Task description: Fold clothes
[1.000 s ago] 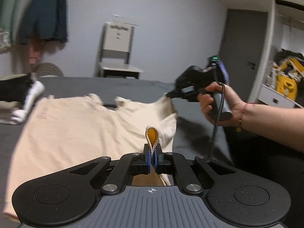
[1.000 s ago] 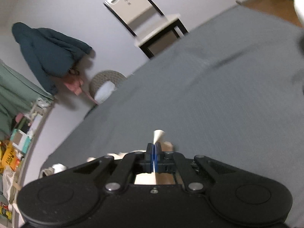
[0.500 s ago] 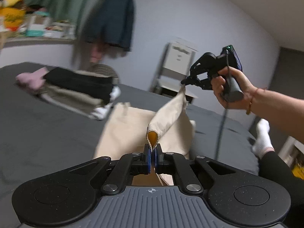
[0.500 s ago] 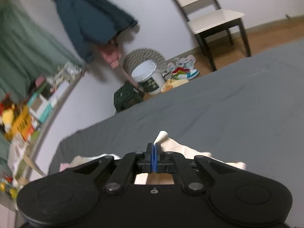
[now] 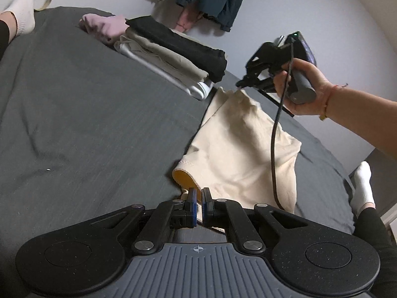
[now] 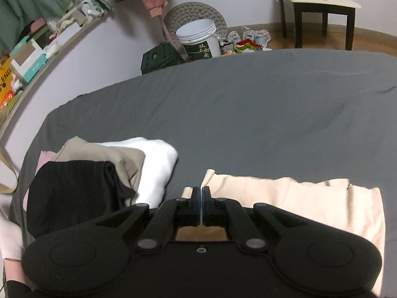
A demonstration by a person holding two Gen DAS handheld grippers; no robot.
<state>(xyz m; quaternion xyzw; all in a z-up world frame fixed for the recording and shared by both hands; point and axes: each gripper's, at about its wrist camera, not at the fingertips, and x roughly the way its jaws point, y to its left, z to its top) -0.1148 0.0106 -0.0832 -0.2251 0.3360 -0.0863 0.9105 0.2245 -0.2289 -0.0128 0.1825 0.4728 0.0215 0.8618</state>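
The cream cotton garment (image 5: pixel 238 149) lies folded on the dark grey bed sheet (image 5: pixel 86 114), its far edge just beside the stack of folded clothes (image 5: pixel 173 54); open sheet spreads to the left. The left gripper (image 5: pixel 197 198), pinching the collar half a second ago, now stands slightly parted. The right gripper (image 6: pixel 200 193) stays pinched on a corner. The garment's near hem is hidden.

Left hand-held gripper (image 5: pixel 197 197) has released the cream garment (image 5: pixel 244 149).
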